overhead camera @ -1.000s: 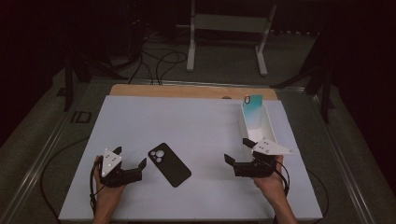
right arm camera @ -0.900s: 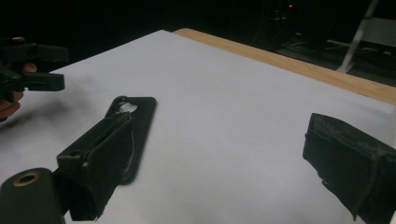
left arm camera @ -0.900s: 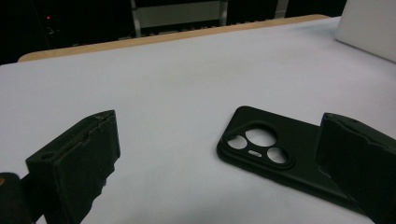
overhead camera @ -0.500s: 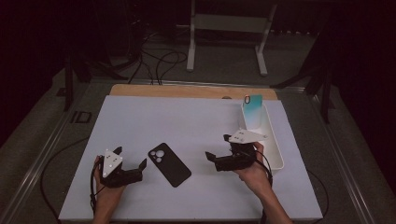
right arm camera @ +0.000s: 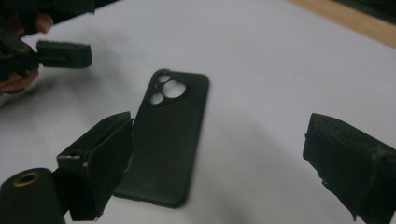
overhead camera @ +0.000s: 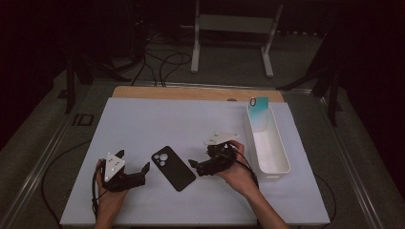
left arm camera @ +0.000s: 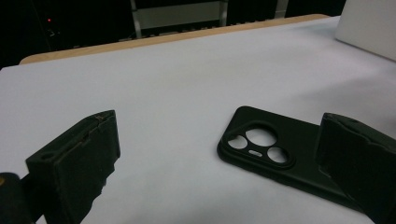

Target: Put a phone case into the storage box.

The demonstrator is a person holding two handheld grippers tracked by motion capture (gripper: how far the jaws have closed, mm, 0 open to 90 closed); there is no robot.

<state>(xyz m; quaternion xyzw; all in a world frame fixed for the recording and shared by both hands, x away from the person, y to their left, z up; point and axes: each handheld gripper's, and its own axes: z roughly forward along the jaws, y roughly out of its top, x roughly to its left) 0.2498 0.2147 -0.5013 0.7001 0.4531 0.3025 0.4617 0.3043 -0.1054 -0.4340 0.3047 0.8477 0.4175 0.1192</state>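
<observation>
Case lies flat on the tabletop between both grippers. Left gripper and right gripper have fingers spread wide, holding nothing.

Phone case: matte black, uniform, with no pattern; camera cut-outs show the white surface beneath. Table cover: plain white, unpatterned, with a light wood-coloured strip along its far edge. Bin at right: white. Card at the bin's far end: teal fading to pale. Left gripper and right gripper: black bodies, each with a light grey top plate.
</observation>
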